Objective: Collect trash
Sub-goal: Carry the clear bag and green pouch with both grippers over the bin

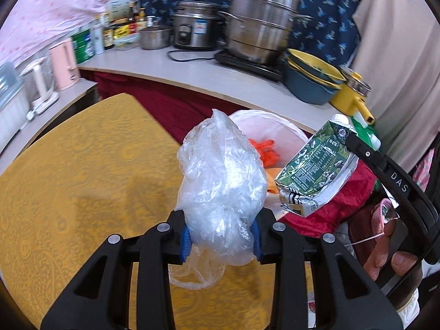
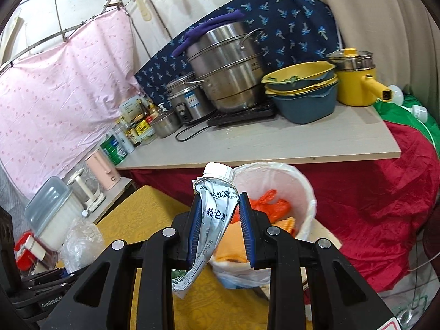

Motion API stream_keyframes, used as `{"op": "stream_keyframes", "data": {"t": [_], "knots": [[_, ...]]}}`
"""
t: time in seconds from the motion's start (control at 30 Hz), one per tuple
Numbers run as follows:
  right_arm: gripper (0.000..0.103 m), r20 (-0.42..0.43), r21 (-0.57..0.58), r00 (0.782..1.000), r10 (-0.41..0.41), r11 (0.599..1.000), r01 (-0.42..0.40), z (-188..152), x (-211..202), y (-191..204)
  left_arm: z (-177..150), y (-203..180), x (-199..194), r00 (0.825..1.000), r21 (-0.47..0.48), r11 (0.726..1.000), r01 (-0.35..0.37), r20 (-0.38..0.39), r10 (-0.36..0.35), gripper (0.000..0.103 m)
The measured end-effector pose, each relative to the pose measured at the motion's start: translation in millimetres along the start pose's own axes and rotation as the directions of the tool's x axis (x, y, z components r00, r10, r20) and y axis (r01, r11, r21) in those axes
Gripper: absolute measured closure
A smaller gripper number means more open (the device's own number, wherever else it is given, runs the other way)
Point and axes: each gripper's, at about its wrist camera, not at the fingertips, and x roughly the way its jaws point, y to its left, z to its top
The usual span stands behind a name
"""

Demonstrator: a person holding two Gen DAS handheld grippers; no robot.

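My left gripper [image 1: 221,240] pinches the crumpled plastic bag [image 1: 222,184]; my right gripper [image 2: 220,231] pinches the flattened carton [image 2: 213,214]; both are near the bin [image 2: 306,192]; released short, either could land on the yellow table [image 1: 82,178].

- The crumpled plastic bag [image 1: 222,189] hides the near rim and much of the inside of the white-lined bin [image 1: 277,126] in the left wrist view; only a scrap of orange trash [image 1: 265,148] shows past it.
- The milk carton [image 1: 316,165] covers the bin's right side there, and the fingers holding it are mostly behind it.
- In the right wrist view, the carton [image 2: 211,220] and the fingers of the right hand-held gripper [image 2: 218,228] cover the bin's left side [image 2: 275,170].
- The left hand-held gripper [image 2: 41,288] is cut off at the lower left edge.
- The bottle labels [image 2: 137,129] at the back of the bench [image 2: 275,143] are too small to read.
- The person's fingers [image 1: 385,261] run off behind the black gripper frame.
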Motion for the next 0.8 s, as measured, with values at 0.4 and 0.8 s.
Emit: {"op": "stream_keyframes", "data": {"t": [0.4,0.8], "knots": [[0.077,0.029,0.053,0.996,-0.079,0.996,0.077,8,-4,-55,22,-63,47,0.997,0.101,0.994,0.052,-0.062,-0.046,0.071],[0.077,0.023,0.097,0.992,-0.127,0.987,0.125,14,14,-87,55,-88,109,0.991,0.135,0.986,0.093,-0.113,-0.078,0.067]]}}
